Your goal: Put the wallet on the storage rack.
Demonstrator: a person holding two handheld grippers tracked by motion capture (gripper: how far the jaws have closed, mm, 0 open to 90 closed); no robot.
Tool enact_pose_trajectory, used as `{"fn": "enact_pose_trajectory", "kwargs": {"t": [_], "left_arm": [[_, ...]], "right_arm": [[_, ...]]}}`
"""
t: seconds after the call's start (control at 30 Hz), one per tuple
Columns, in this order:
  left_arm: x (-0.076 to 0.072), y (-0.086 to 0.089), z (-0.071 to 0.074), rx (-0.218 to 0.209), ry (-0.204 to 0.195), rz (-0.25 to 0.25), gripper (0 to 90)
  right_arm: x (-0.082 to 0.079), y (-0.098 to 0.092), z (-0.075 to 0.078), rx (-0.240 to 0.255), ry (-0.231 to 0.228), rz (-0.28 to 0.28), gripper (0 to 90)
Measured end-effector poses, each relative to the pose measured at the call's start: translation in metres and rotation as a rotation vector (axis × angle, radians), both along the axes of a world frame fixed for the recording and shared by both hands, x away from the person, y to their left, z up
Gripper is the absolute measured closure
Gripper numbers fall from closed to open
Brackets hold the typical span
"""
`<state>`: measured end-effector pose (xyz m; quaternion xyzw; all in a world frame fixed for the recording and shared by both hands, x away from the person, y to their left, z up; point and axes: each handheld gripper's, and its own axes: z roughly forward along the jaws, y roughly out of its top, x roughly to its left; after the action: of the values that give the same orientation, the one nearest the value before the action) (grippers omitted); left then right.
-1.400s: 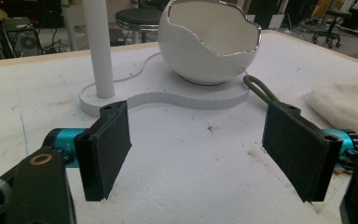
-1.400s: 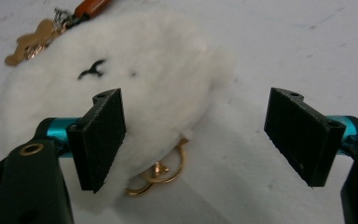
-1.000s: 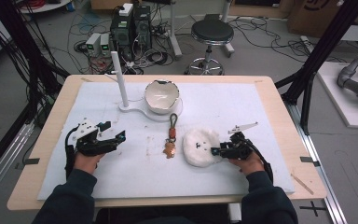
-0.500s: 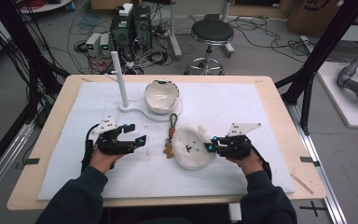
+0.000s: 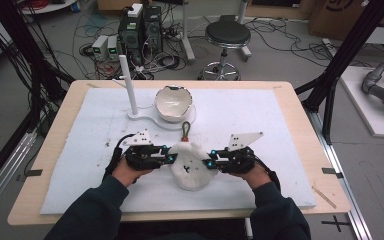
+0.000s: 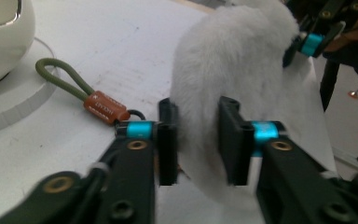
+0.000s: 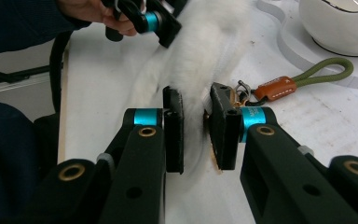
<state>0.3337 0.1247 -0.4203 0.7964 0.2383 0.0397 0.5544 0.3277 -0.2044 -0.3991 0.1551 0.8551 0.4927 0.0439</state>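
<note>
Lying near the front middle of the white-covered surface point(image 5: 290, 125): a white furry pouch point(image 5: 190, 165), flanked by both grippers. Pinched at its left edge by the left gripper point(image 5: 170, 159), fingers point(image 6: 168, 140) closed onto the fluff with fur bulging between them in the left gripper view point(image 6: 198, 140). Pinched at its right edge by the right gripper point(image 5: 209, 162), fingers point(image 7: 173, 135) squeezing a fold of the fur in the right gripper view point(image 7: 196, 130). Pouch point(image 6: 233, 60) raised a little off the surface between the two grips, standing on edge rather than flat; how far it clears the surface cannot be told. Small dark marks visible on its top face in the high view.

Attached at the far end of the pouch: a green cord loop point(image 5: 185, 129) with a brown leather tab point(image 6: 106, 107) and a small metal ring point(image 7: 242, 87), loop lying flat and pointing toward the bowl. Printing on the tab too small to read.

Standing behind, at the far middle of the surface: a white bowl point(image 5: 173, 102) with a thin metallic rim, resting on a flat white base point(image 5: 152, 120) that also carries an upright white post point(image 5: 128, 82) to the bowl's left.

Holding each gripper from below: a hand in a dark sleeve point(image 5: 95, 210), forearms entering from the near edge. Beyond the surface, on the floor: a round stool point(image 5: 226, 37), computer boxes point(image 5: 140, 27) and loose cables.
</note>
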Motion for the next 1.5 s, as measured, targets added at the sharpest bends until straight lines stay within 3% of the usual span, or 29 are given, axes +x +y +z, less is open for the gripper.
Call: {"fn": "enact_pose_trajectory", "kwargs": {"t": [0.03,0.07,0.1,0.13,0.17,0.2,0.23,0.27,0.3,0.33,0.37,0.43,0.5,0.57,0.6,0.63,0.67,0.7,0.73,0.83,0.9,1.1,1.2,1.23,1.27,1.3,1.37,1.4,1.5], "left_arm": [[0.0,0.001,0.001,-0.012,-0.007,0.003,76.2],[0.0,0.003,0.003,-0.029,-0.017,0.013,76.2],[0.0,0.004,0.004,-0.038,-0.026,0.025,77.0],[0.0,0.01,0.007,-0.071,-0.047,0.07,78.2],[0.0,0.01,0.007,-0.071,-0.047,0.07,78.5],[0.0,0.015,0.009,-0.105,-0.056,0.103,78.7],[0.0,0.022,0.009,-0.164,-0.06,0.144,78.9],[0.0,0.022,0.009,-0.164,-0.06,0.144,78.9],[0.001,0.029,0.01,-0.232,-0.062,0.179,79.0],[0.001,0.029,0.01,-0.232,-0.062,0.179,79.1],[0.0,0.032,0.011,-0.263,-0.063,0.186,79.1],[-0.001,0.033,0.011,-0.31,-0.063,0.184,79.2],[-0.002,0.031,0.012,-0.343,-0.058,0.171,79.2],[-0.002,0.029,0.011,-0.34,-0.056,0.165,79.1],[-0.003,0.027,0.01,-0.326,-0.054,0.157,79.1],[-0.003,0.024,0.009,-0.303,-0.055,0.155,79.1],[-0.004,0.023,0.007,-0.287,-0.053,0.157,78.9],[-0.004,0.023,0.007,-0.287,-0.053,0.157,78.7],[-0.004,0.022,0.006,-0.245,-0.042,0.156,78.5],[-0.003,0.021,0.004,-0.204,-0.015,0.135,77.8],[-0.004,0.015,0.001,-0.15,0.004,0.102,76.4],[-0.006,-0.001,-0.007,-0.016,0.046,0.006,76.4],[-0.005,0.003,-0.003,-0.087,0.037,0.034,79.8],[-0.005,0.003,-0.003,-0.087,0.037,0.034,80.5],[-0.005,0.006,0.0,-0.123,0.019,0.046,81.0],[-0.005,0.008,0.001,-0.141,0.012,0.049,81.2],[-0.006,0.012,0.004,-0.201,-0.001,0.062,81.4],[-0.006,0.013,0.005,-0.22,-0.007,0.061,81.5],[-0.007,0.014,0.006,-0.242,-0.011,0.064,81.5]], "right_arm": [[0.002,-0.002,-0.001,0.003,0.014,-0.051,73.3],[0.002,-0.002,-0.001,0.003,0.014,-0.051,73.3],[0.005,-0.004,-0.001,0.019,0.029,-0.088,69.5],[0.008,-0.008,-0.002,0.049,0.064,-0.167,54.8],[0.008,-0.008,-0.002,0.049,0.064,-0.167,54.8],[0.011,-0.013,-0.005,0.076,0.094,-0.221,39.8],[0.012,-0.014,-0.007,0.077,0.107,-0.239,37.4],[0.013,-0.014,-0.009,0.074,0.121,-0.245,37.6],[0.013,-0.013,-0.011,0.064,0.142,-0.241,36.8],[0.014,-0.011,-0.014,0.052,0.165,-0.232,35.1],[0.014,-0.007,-0.017,0.037,0.187,-0.214,34.7],[0.015,-0.002,-0.019,0.022,0.198,-0.194,34.7],[0.014,0.01,-0.026,-0.013,0.256,-0.161,33.3],[0.014,0.014,-0.027,-0.015,0.267,-0.155,34.5],[0.015,0.016,-0.028,-0.01,0.275,-0.139,41.1],[0.014,0.018,-0.026,0.006,0.279,-0.117,55.2],[0.013,0.017,-0.023,0.02,0.249,-0.106,64.7],[0.012,0.015,-0.022,0.022,0.242,-0.112,67.5],[0.013,0.012,-0.02,0.038,0.235,-0.12,69.9],[0.013,0.004,-0.016,0.095,0.229,-0.146,72.9],[0.014,-0.008,-0.009,0.195,0.197,-0.191,74.6],[0.013,-0.015,-0.004,0.247,0.162,-0.197,74.1],[0.013,-0.015,-0.004,0.259,0.155,-0.211,65.6],[0.013,-0.015,-0.004,0.259,0.155,-0.211,65.6],[0.014,-0.016,-0.005,0.271,0.171,-0.226,58.4],[0.014,-0.016,-0.005,0.271,0.171,-0.226,58.4],[0.015,-0.015,-0.007,0.27,0.18,-0.26,45.4],[0.015,-0.016,-0.007,0.268,0.185,-0.264,44.0],[0.017,-0.015,-0.01,0.277,0.211,-0.262,39.0]]}}
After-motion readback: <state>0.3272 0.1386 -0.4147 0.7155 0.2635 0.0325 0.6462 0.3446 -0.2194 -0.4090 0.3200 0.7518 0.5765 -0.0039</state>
